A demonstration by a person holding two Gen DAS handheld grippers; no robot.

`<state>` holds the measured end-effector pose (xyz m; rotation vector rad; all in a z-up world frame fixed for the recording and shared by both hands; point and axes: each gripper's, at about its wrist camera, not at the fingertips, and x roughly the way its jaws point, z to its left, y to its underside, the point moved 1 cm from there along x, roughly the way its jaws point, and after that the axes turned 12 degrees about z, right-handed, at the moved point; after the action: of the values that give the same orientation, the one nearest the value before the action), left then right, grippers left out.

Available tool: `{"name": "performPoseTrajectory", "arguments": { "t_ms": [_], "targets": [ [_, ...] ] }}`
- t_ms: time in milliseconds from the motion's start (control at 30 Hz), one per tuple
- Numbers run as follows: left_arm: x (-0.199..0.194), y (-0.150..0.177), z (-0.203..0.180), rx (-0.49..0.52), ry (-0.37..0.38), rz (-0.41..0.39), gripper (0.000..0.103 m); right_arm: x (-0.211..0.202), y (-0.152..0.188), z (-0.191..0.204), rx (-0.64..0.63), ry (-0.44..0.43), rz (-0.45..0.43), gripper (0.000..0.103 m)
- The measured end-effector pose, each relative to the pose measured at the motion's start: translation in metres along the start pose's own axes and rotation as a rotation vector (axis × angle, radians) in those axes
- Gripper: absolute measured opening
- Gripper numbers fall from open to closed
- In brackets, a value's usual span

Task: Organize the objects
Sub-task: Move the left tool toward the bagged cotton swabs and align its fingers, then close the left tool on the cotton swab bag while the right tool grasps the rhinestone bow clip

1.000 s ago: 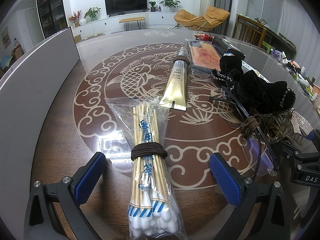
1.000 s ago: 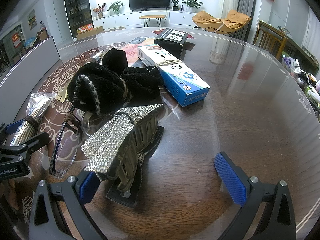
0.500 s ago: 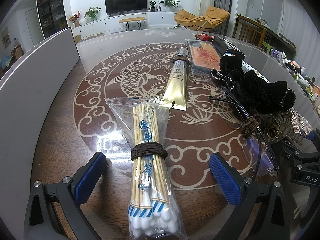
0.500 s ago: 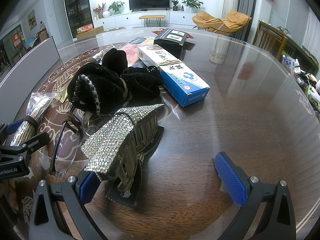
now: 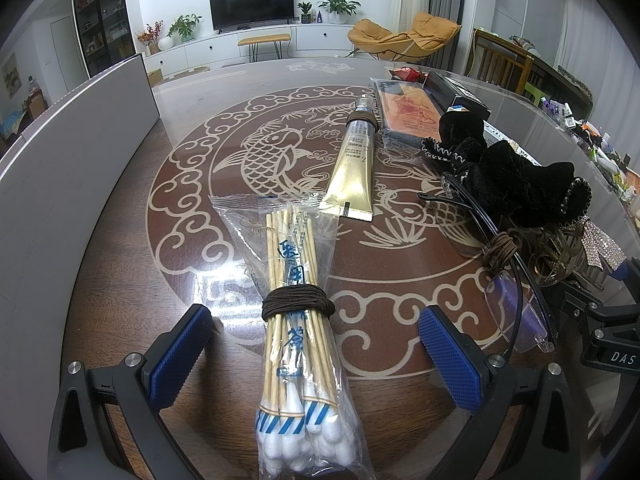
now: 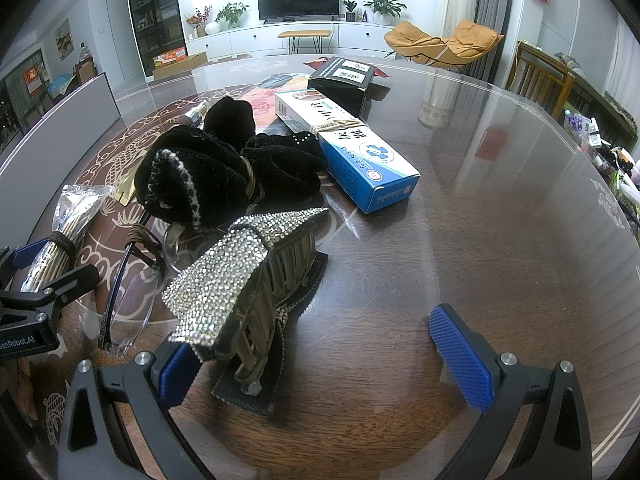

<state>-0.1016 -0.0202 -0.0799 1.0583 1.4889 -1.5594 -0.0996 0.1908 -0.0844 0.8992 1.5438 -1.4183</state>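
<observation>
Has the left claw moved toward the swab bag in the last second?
No. The left claw still straddles the swab bag, in the same place against the table's fish pattern.

The cotton swab packet (image 5: 298, 344) ran off the left wrist view's bottom edge; print on the gold tube (image 5: 354, 168) was too small to read. The rhinestone hair clip (image 6: 240, 280) hid part of the right gripper's left pad (image 6: 176, 372); the glasses (image 6: 128, 292) were partly covered by black velvet scrunchies (image 6: 212, 176).

Nothing is seen to have changed between the earlier pictures and now. No move is shown by the left gripper (image 5: 314, 350) or the right gripper (image 6: 320, 364), and both are spread just as wide as before. Every thing on the table (image 6: 500, 208) is found in the same spot.
</observation>
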Motion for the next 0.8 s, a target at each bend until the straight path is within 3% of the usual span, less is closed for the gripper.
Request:
{"name": "performPoseTrajectory", "arguments": {
  "t_ms": [233,467,533,600,667,800],
  "targets": [
    [0.000,0.000,0.000,0.006,0.001,0.002,0.103,0.000,0.000,0.000,0.000,0.000,0.000,0.103],
    [-0.002,-0.003,0.008,0.041,0.023,0.118,0.103,0.000,0.000,0.000,0.000,0.000,0.000,0.103],
    [-0.006,0.000,0.008,0.040,0.009,0.093,0.087,0.000,0.000,0.000,0.000,0.000,0.000,0.103],
    [-0.012,0.002,0.008,0.058,0.020,0.059,0.050,0.000,0.000,0.000,0.000,0.000,0.000,0.103],
    [-0.017,0.006,0.011,0.069,0.034,0.056,0.030,0.000,0.000,0.000,0.000,0.000,0.000,0.103],
    [-0.025,0.022,0.023,0.037,0.100,0.050,0.029,0.000,0.000,0.000,0.000,0.000,0.000,0.103]
  ]
}}
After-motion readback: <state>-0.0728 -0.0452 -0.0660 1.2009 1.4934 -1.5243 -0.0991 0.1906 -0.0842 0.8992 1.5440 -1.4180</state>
